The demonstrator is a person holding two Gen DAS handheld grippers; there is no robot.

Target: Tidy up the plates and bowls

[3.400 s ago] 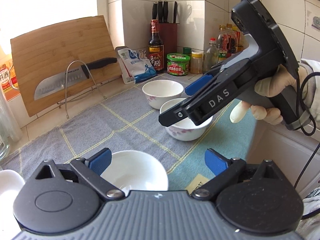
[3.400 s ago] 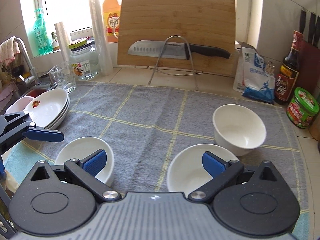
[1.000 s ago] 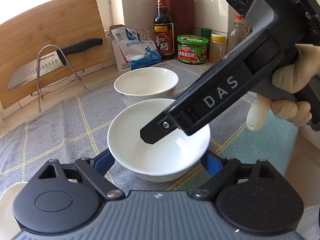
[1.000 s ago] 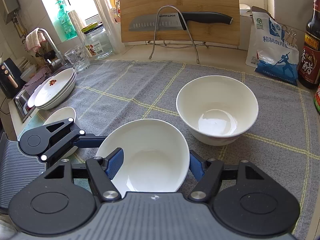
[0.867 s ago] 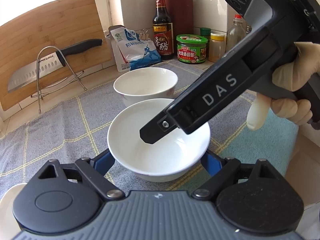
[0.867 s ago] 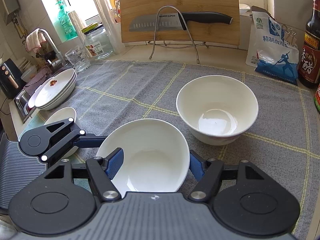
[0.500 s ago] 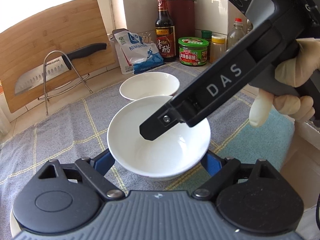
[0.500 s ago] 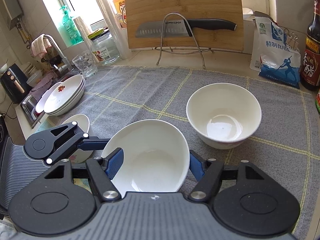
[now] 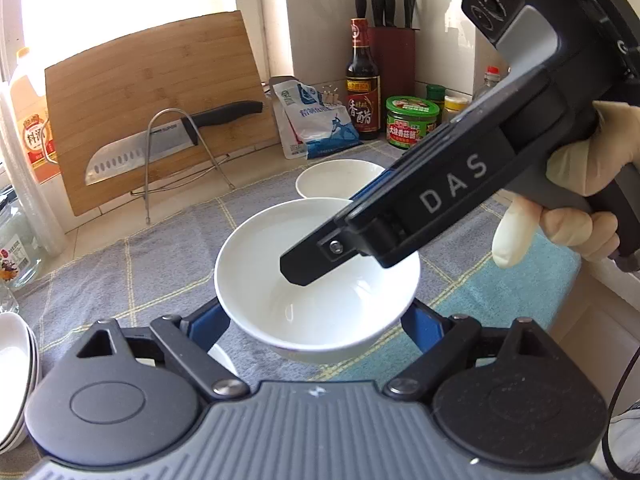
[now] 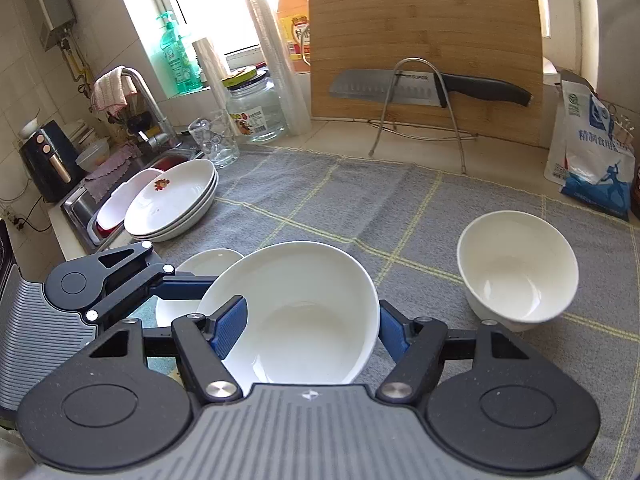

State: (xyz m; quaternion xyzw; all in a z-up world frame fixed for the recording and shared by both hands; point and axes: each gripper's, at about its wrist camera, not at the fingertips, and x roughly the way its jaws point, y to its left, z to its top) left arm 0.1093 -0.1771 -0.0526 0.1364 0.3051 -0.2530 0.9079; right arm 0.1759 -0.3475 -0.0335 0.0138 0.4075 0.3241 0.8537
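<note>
Bowl (image 9: pixel 316 280) higher (second bowl (image 9: pixel 340 178) behind)

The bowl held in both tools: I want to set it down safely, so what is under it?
Under the held bowl, a second white bowl pokes out at left on the grey towel. The held bowl covers its other side.

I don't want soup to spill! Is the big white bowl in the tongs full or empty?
Empty. The held bowl shows only its clean, shiny white inside in both views, with nothing in it. The other bowl on the gray towel is empty too.
</note>
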